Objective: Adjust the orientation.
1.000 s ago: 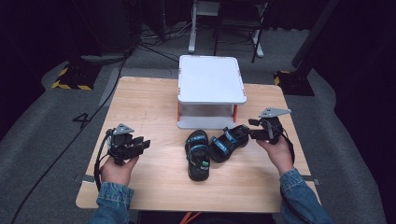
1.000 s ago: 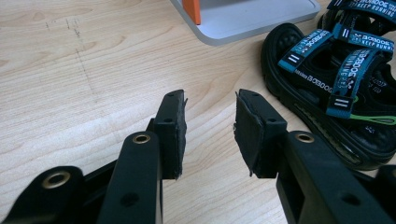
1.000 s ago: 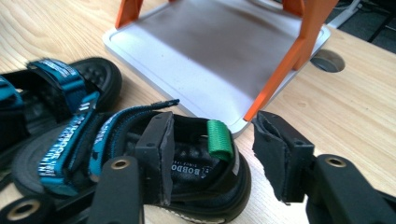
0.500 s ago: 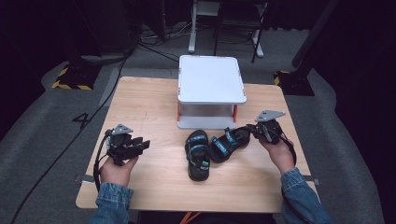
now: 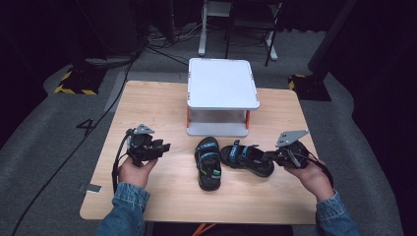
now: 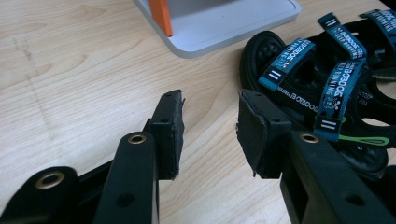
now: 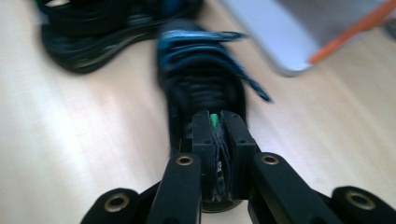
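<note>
In front of the white stand on the table, two sandals lie; the right gripper grips the right sandal by its heel. In the left gripper view, the left gripper gapes empty beside the left sandal. In the right gripper view, the jaws pinch the heel strap. Neither sandal is on the stand yet.

Right gripper view blurred throughout: held sandal smeared, strap lettering unreadable, its heel hidden between the pads. Far sandal cut by top edge. In the left gripper view, the right jaw hides part of the near sandal.
</note>
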Motion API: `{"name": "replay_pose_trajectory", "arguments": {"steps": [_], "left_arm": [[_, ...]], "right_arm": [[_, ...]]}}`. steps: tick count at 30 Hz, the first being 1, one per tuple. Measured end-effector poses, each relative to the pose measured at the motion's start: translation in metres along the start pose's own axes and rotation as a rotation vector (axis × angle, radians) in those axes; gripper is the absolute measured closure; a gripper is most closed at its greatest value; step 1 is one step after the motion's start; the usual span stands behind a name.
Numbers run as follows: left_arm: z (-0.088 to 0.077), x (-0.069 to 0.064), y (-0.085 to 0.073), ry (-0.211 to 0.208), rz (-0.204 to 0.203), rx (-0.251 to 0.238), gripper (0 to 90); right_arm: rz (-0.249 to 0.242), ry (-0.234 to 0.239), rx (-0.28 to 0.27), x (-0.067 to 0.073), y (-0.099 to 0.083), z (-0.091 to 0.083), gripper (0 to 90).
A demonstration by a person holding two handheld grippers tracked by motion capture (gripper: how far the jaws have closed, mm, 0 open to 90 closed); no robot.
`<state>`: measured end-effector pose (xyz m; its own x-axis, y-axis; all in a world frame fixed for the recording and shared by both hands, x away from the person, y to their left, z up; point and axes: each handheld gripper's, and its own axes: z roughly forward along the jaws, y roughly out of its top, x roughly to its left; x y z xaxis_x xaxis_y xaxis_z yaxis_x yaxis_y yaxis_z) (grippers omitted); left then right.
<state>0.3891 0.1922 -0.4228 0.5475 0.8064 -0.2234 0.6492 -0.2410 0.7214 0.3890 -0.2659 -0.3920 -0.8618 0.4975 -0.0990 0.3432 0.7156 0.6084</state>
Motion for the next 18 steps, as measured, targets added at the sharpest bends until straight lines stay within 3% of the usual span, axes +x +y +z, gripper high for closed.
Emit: {"name": "replay_pose_trajectory", "arguments": {"steps": [6, 8, 10, 12, 13, 18], "left_arm": [[0.012, -0.006, 0.009, -0.018, 0.036, 0.016, 60.6], [0.013, -0.007, 0.009, -0.02, 0.04, 0.017, 60.6], [0.014, -0.007, 0.01, -0.025, 0.041, 0.018, 60.6], [0.014, -0.007, 0.01, -0.026, 0.04, 0.017, 60.6], [0.013, -0.006, 0.01, -0.026, 0.038, 0.014, 60.4], [0.013, -0.006, 0.01, -0.025, 0.034, 0.015, 60.4]], "right_arm": [[-0.064, 0.117, 0.011, 0.027, 0.005, 0.003, 84.8], [-0.072, 0.129, 0.009, 0.03, 0.006, 0.005, 84.6], [-0.094, 0.189, -0.015, 0.042, 0.011, 0.013, 83.7], [-0.097, 0.204, -0.018, 0.044, 0.011, 0.016, 83.4], [-0.126, 0.212, -0.012, 0.05, 0.012, 0.024, 83.7], [-0.11, 0.211, -0.013, 0.046, 0.01, 0.022, 80.7]]}}
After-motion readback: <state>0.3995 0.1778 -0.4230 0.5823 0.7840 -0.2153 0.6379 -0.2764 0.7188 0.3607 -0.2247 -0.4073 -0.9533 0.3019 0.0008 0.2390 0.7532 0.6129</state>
